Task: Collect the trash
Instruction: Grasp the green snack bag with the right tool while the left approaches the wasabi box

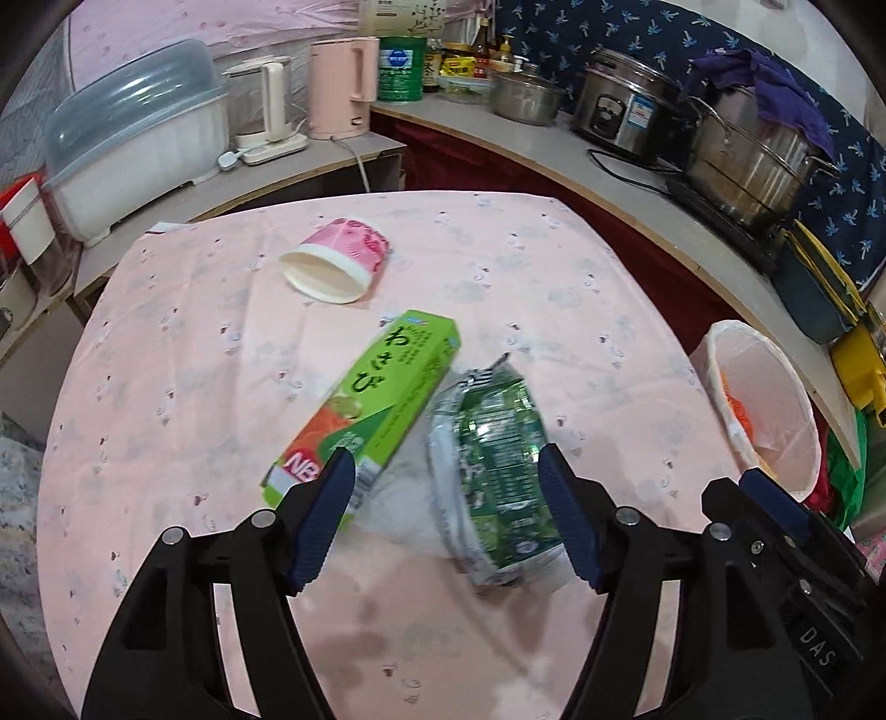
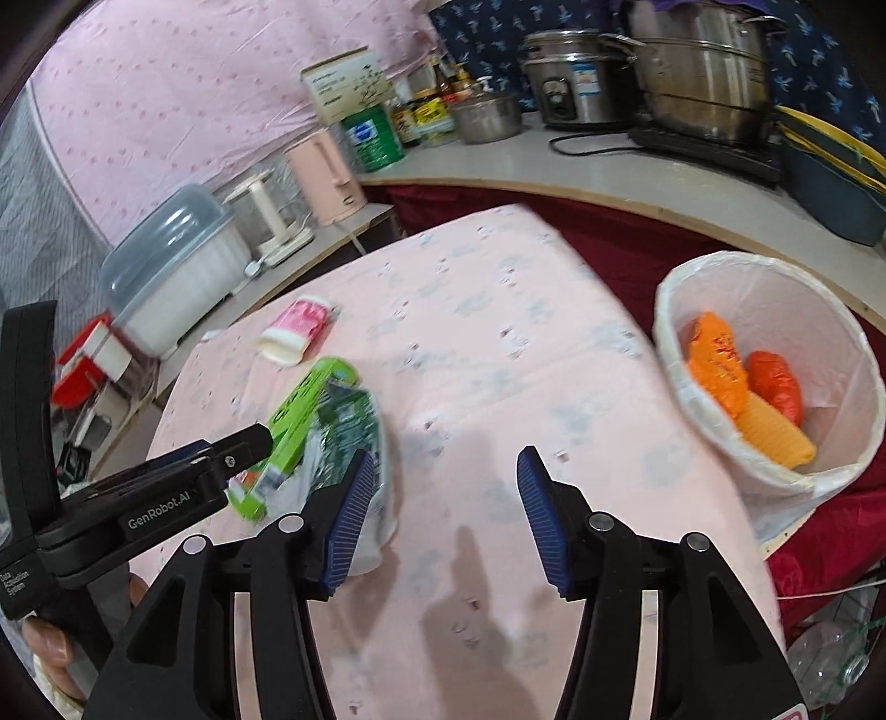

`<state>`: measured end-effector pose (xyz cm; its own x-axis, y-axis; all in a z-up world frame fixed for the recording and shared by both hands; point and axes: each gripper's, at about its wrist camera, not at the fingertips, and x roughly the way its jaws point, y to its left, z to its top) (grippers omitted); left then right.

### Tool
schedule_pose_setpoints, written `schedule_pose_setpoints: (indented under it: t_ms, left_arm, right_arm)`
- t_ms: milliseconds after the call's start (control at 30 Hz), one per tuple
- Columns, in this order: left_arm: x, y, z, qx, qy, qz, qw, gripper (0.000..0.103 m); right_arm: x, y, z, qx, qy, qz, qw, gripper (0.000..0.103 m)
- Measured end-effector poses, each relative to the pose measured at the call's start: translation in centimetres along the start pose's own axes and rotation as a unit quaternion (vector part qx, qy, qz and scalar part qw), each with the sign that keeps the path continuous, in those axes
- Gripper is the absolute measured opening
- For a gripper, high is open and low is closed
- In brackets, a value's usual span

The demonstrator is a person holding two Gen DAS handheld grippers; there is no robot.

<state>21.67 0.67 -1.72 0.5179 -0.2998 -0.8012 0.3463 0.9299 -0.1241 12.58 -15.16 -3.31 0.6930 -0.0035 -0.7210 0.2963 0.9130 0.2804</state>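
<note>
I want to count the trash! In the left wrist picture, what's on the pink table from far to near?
Pink paper cup on its side → green cardboard wasabi box → crumpled green foil wrapper.

Grey counter (image 1: pixel 626 183) curves past a pink-clothed table (image 1: pixel 498 266); blue patterned, seemingly fabric, wall (image 1: pixel 609 27) behind.

Bare tablecloth (image 2: pixel 498 343) lies open between wrappers (image 2: pixel 343 432) and bin (image 2: pixel 670 310).
</note>
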Motion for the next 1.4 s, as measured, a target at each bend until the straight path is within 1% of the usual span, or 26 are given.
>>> schedule_pose_setpoints:
  t_ms: [67,167,267,400,533,767,833,1067,1133,1233,1267,1300,1400]
  left_arm:
    - [0.0,1.4,-0.5,-0.005,0.002,0.009,0.9999,0.075]
    - [0.2,3.2,-1.2,-0.014,0.005,0.019,0.9997,0.077]
    - [0.7,4.6,-1.7,-0.017,0.010,0.029,0.9994,0.078]
    - [1.5,5.7,-2.2,-0.016,0.018,0.037,0.9990,0.085]
    - [2.7,6.5,-2.3,-0.008,0.029,0.036,0.9989,0.086]
    - [5.4,6.6,-1.8,0.031,0.047,0.034,0.9978,0.088]
    - [6.2,6.9,-1.5,0.034,0.052,0.034,0.9975,0.088]
    - [8.8,7.0,-0.4,0.034,0.068,0.017,0.9969,0.088]
    - [9.2,6.9,-0.3,0.037,0.067,0.017,0.9969,0.087]
    - [9.5,7.2,0.1,0.030,0.064,0.012,0.9974,0.087]
    - [9.5,7.2,0.2,0.029,0.062,0.011,0.9976,0.084]
    - [9.4,7.1,0.2,0.030,0.061,0.009,0.9977,0.078]
    - [9.1,6.2,0.1,0.045,0.056,0.009,0.9973,0.066]
  right_arm:
    - [0.7,0.8,-0.5,-0.006,0.009,0.003,1.000,0.057]
    - [1.9,1.9,-1.3,-0.013,0.025,0.006,1.000,0.060]
    - [3.2,2.8,-2.0,-0.019,0.043,0.009,0.999,0.061]
    - [4.8,3.9,-2.5,-0.025,0.060,0.010,0.998,0.061]
    - [6.3,4.6,-2.6,-0.028,0.073,0.011,0.997,0.061]
    - [8.8,5.1,-2.2,-0.031,0.091,0.013,0.995,0.061]
    - [9.4,5.2,-2.1,-0.031,0.095,0.016,0.995,0.061]
    - [10.8,5.8,-1.7,-0.030,0.109,0.035,0.993,0.061]
    - [11.0,5.9,-1.8,-0.035,0.110,0.032,0.993,0.060]
    - [11.0,5.8,-1.8,-0.029,0.106,0.038,0.993,0.057]
    - [10.9,5.7,-1.8,-0.028,0.105,0.040,0.993,0.057]
    - [10.8,5.8,-1.8,-0.030,0.102,0.039,0.994,0.053]
    - [10.1,5.7,-1.7,-0.036,0.090,0.035,0.995,0.035]
